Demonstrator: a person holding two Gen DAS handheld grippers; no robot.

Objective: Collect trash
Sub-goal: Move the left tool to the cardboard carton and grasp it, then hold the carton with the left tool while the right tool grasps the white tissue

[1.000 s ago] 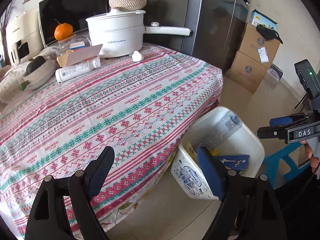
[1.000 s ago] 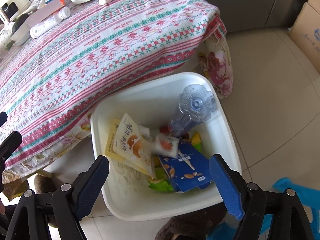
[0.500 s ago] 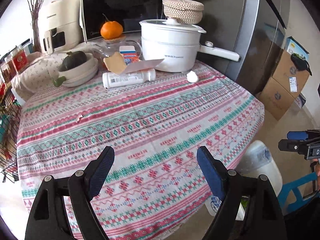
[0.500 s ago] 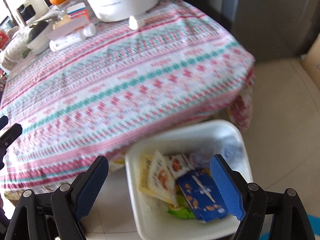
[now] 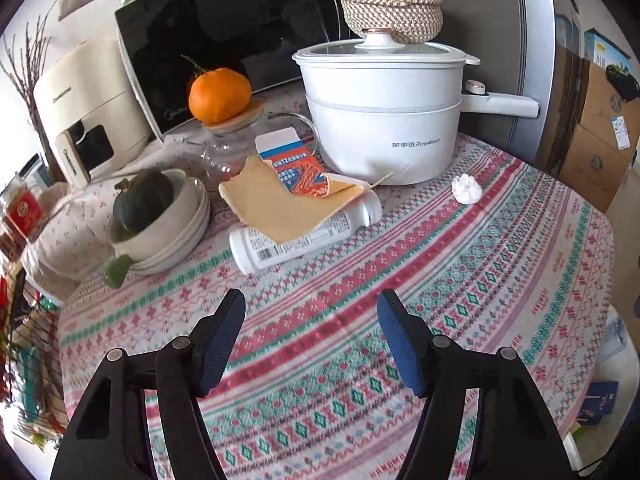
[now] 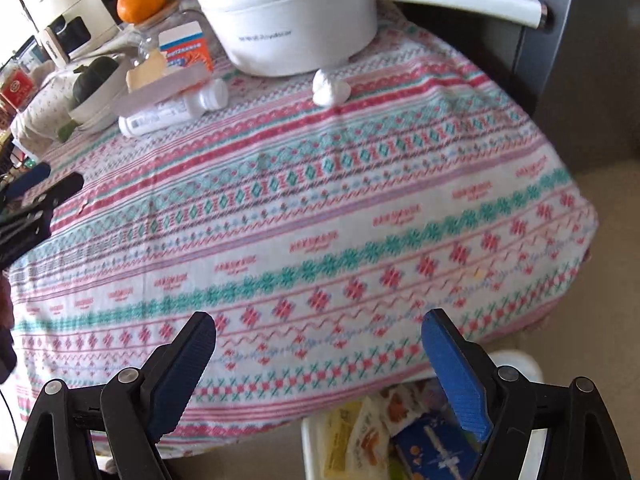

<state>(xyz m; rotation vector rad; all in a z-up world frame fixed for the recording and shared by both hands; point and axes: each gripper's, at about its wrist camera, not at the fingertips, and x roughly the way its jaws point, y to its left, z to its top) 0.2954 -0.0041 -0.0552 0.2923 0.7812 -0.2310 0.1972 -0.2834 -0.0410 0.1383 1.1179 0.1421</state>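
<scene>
Trash left on the far side of the table (image 5: 460, 280), a light, slippery white bottle (image 5: 304, 232) under flimsy cardboard (image 5: 276, 204), probably grips best across its middle; the left gripper (image 5: 311, 336), jaws just narrowed around nothing, and the right gripper (image 6: 320, 356) both hang open and empty.

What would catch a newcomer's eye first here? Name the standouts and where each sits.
The big white pot at the table's far side dominates, with a woven basket behind its lid. Left of it an orange glows against the dark microwave. Nearer, a white bottle lies on the patterned tablecloth under a torn carton.
</scene>
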